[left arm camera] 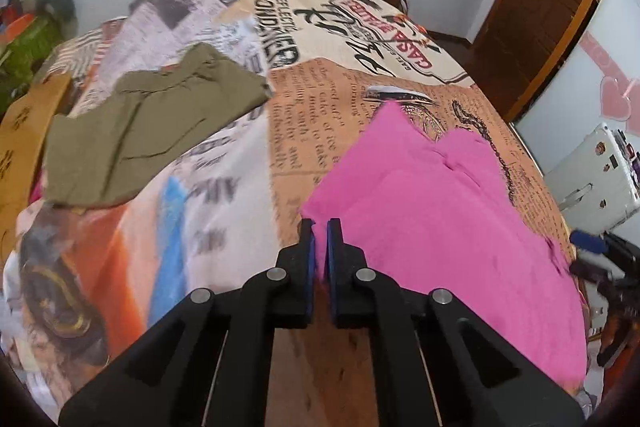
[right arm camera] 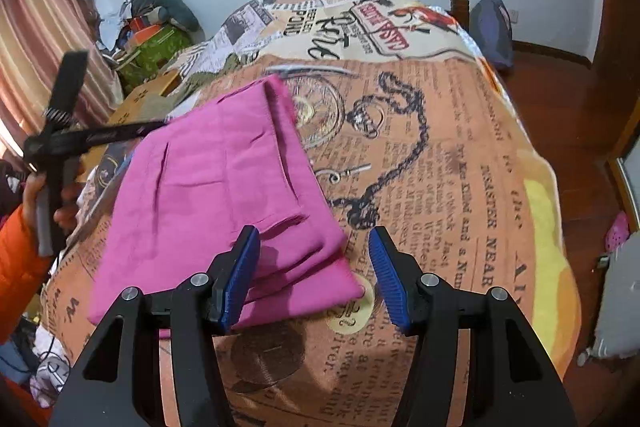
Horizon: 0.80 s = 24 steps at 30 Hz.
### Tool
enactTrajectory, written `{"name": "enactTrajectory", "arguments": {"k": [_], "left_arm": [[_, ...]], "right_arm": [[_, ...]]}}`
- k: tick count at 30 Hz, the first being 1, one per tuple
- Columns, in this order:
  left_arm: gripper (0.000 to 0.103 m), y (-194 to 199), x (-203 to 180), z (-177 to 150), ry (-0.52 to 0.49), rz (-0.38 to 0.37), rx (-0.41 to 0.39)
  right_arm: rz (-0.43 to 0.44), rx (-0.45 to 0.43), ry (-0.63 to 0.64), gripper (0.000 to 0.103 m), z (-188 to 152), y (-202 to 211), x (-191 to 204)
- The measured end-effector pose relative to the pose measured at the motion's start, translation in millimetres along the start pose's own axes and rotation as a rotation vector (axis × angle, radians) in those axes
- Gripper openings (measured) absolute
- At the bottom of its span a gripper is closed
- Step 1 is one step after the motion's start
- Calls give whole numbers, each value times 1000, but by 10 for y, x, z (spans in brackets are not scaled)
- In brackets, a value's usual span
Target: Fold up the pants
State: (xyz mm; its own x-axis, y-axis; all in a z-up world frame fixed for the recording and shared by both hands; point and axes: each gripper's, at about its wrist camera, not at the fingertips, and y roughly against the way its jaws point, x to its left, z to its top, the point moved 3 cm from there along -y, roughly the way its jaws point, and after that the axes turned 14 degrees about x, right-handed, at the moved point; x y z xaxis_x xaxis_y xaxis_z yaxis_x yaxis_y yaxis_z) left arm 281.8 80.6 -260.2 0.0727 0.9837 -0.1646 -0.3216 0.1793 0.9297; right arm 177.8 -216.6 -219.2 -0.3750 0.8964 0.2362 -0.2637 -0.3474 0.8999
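Left tool (left arm camera: 321, 227) pinches the pink pants' (left arm camera: 440, 211) lower-left corner; right tool (right arm camera: 314, 247) gapes empty; next, grip its corner.

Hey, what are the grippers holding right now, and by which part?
Left gripper looks shut on the pink pants' corner; right gripper is open, holding nothing.

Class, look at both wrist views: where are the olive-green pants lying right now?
In the left wrist view, the olive-green pants lie on the printed blanket, upper left, apart from the pink pants and beside a cardboard box.
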Motion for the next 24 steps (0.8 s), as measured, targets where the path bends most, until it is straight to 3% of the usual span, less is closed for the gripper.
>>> {"name": "enactTrajectory", "arguments": {"k": [7, 16, 24], "left_arm": [[5, 358, 21, -468, 12, 18, -27], [5, 527, 66, -1005, 83, -20, -32], [5, 437, 182, -1165, 93, 97, 17]], "right_arm": [[14, -33, 59, 53, 64, 48, 283], [15, 14, 153, 53, 54, -227, 605], [53, 40, 98, 53, -4, -260, 505]]}}
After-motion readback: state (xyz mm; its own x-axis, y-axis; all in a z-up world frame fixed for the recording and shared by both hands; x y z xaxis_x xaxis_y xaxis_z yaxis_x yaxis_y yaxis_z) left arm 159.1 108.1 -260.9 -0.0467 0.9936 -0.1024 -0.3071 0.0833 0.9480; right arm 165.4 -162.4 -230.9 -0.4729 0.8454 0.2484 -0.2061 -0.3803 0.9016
